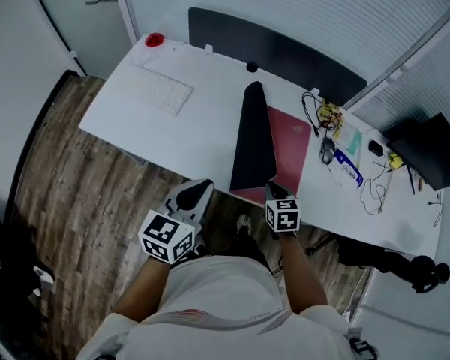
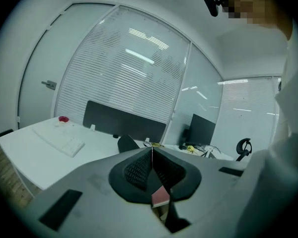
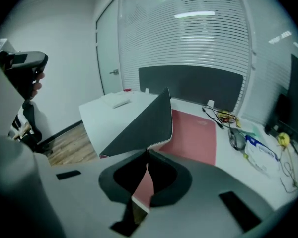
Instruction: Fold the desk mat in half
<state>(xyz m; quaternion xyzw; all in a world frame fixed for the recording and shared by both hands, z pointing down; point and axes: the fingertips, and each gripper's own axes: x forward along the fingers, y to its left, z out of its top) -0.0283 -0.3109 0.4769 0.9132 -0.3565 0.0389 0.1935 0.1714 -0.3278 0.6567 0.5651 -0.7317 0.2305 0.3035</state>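
The mat (image 1: 289, 147) is a long rectangle, pink-red on its top face and dark grey underneath, with a pale stitched rim showing in the right gripper view. It lies near the middle of the white desk (image 1: 202, 126), running from the near edge toward the far side. Its right half rests flat with the pink face up, while its left half is lifted off the desk and stands almost upright with the dark underside facing left, its top edge curling over to the right above the flat half.
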